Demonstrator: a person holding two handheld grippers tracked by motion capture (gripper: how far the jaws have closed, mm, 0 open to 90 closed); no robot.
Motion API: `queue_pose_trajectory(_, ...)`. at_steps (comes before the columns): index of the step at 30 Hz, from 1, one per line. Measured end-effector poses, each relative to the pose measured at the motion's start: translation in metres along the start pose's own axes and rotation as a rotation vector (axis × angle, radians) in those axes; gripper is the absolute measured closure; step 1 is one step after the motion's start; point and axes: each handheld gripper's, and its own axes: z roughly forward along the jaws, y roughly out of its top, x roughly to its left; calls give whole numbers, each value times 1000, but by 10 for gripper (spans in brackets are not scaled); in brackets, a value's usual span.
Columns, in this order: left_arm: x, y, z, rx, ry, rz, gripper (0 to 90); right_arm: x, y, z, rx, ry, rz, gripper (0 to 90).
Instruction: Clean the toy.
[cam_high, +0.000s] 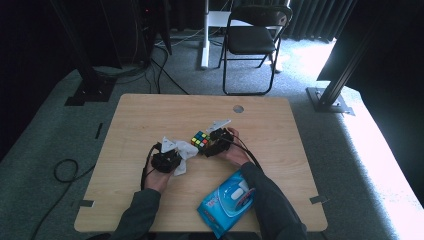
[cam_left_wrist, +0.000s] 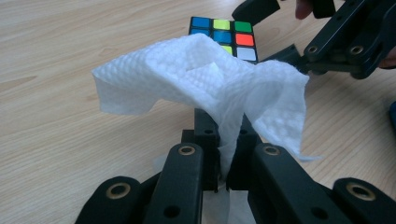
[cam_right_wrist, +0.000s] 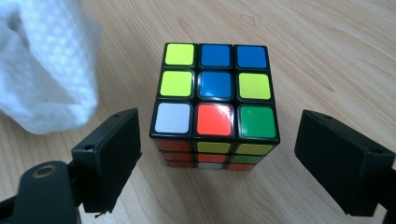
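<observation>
Draping over the left gripper (cam_left_wrist: 223, 179), a white paper wipe (cam_left_wrist: 205, 79) pinched between its closed jaws hides the lower corner of the Rubik's cube (cam_left_wrist: 224, 37) in the left gripper view. That cube stands on the wooden table (cam_high: 150, 115) between the wide-open pads of the right gripper (cam_right_wrist: 217, 158), untouched by either. A blue wipes packet (cam_high: 227, 202) lies near the table's front edge, partly under the person's right sleeve (cam_high: 272, 200); its printing is too small to read.
</observation>
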Motion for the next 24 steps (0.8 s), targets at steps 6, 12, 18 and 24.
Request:
queue_pose_trajectory(6,1,0,0,-2,0,-5,858,1,0,5,15,-12,-24,188)
queue_pose_trajectory(12,1,0,-1,-3,2,-7,858,2,0,9,30,-19,-44,244)
queue_pose_trajectory(18,1,0,-1,-4,2,-7,858,1,0,8,30,-22,-49,327)
queue_pose_trajectory(24,2,0,-2,-6,1,-12,859,0,-1,8,23,-20,-46,331)
